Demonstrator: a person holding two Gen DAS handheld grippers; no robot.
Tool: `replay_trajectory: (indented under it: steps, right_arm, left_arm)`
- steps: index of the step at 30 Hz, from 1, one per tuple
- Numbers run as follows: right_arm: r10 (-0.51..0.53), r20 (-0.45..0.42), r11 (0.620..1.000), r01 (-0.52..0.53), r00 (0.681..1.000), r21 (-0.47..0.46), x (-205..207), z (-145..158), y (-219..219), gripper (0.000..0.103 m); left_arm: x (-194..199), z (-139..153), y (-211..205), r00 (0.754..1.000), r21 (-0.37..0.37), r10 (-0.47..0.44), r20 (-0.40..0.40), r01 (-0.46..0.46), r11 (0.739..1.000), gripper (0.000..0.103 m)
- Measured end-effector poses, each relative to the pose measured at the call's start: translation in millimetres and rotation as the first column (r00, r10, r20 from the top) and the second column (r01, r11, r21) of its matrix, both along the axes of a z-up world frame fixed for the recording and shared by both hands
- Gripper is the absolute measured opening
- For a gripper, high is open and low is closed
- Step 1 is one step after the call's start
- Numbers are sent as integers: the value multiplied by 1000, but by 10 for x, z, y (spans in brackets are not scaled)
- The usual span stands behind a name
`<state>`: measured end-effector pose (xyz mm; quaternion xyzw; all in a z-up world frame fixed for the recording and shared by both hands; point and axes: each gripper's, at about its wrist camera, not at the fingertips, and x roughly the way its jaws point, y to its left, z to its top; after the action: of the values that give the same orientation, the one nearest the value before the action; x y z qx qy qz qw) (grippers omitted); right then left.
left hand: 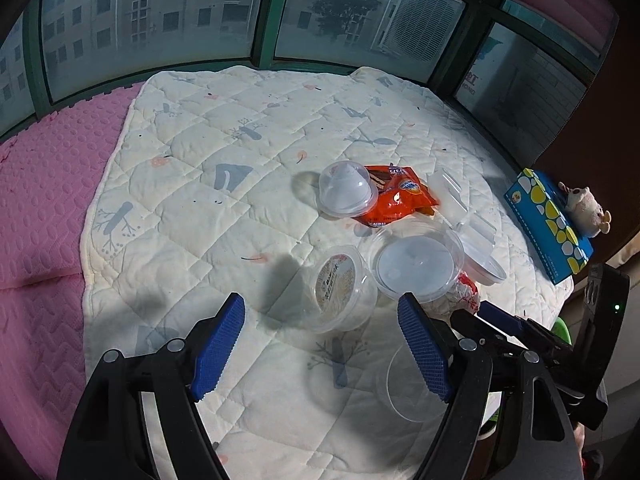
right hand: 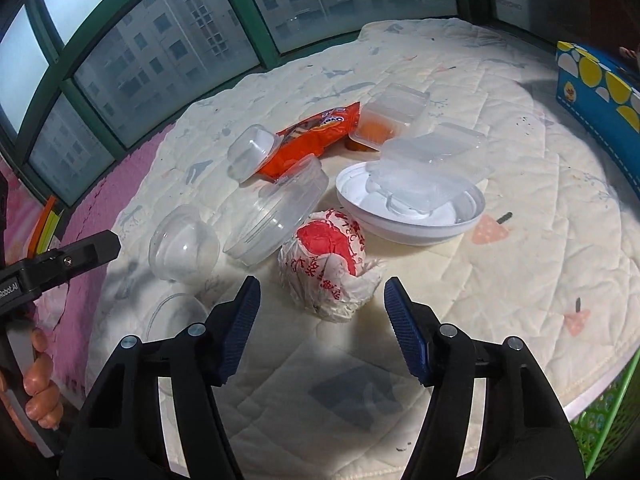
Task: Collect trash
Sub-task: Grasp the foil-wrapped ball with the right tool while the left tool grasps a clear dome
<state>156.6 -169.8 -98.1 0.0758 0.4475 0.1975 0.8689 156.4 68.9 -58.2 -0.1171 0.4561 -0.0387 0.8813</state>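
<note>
Quilted cream bedspread [right hand: 500, 280] carries scattered trash, and the empty, spread right gripper [right hand: 320, 308] seems set to close on the crumpled red-and-white paper wrapper [right hand: 328, 264], while the left gripper [left hand: 320, 320] hovers agape.

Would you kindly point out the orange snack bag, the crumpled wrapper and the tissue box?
Orange snack bag [right hand: 308, 136]: right wrist view, bag's middle.
Crumpled wrapper [right hand: 328, 260]: right wrist view, its red top.
Tissue box [left hand: 548, 224]: left wrist view, top face.
</note>
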Motion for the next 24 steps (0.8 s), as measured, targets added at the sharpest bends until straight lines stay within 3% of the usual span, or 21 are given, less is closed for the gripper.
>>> replay_trajectory:
  steps: [5, 9, 24]
  right_arm:
    - [14, 29, 998, -12, 999, -55, 77, -22, 120, 64]
    - [2, 40, 994, 2, 999, -107, 118, -48, 169, 57]
    - [-12, 63, 997, 17, 998, -79, -171, 57, -16, 49]
  left_arm:
    - [165, 26, 50, 1000, 8, 0, 0, 0, 1000, 76]
    - [346, 13, 81, 1000, 35, 8, -5, -8, 999, 76]
    - [1073, -120, -158, 996, 102, -79, -37, 83, 991, 81]
